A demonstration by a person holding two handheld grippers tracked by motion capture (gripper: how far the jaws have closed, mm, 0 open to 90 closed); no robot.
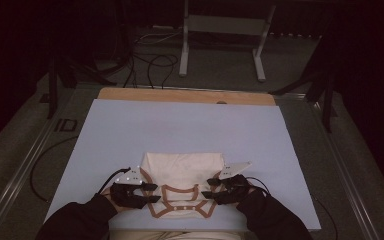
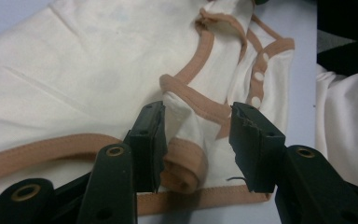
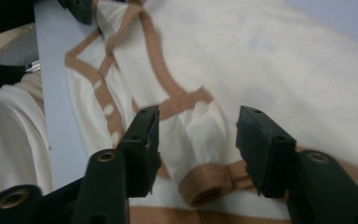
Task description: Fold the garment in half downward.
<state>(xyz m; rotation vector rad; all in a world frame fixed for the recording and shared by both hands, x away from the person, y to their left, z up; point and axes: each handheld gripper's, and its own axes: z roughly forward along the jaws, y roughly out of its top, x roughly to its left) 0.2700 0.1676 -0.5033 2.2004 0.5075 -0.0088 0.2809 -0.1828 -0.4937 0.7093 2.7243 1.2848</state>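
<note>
Garment (image 1: pixel 182 172) lies flat on the table (image 1: pixel 130 130), your left tongs (image 1: pixel 149 192) and right tongs (image 1: pixel 211 188) apart astride its tan-trimmed corners, releasing them.

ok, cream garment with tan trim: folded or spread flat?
Folded: the cream garment with tan trim lies as a compact rectangle, its trimmed edges doubled over.

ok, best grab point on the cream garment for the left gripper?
On the cream garment, take the raised tan-trimmed fold standing between the left gripper jaws. Come from the near edge, jaws straddling it: the fold is bunched and lifted off the table, while the rest lies flat. Jaws are open now.
</note>
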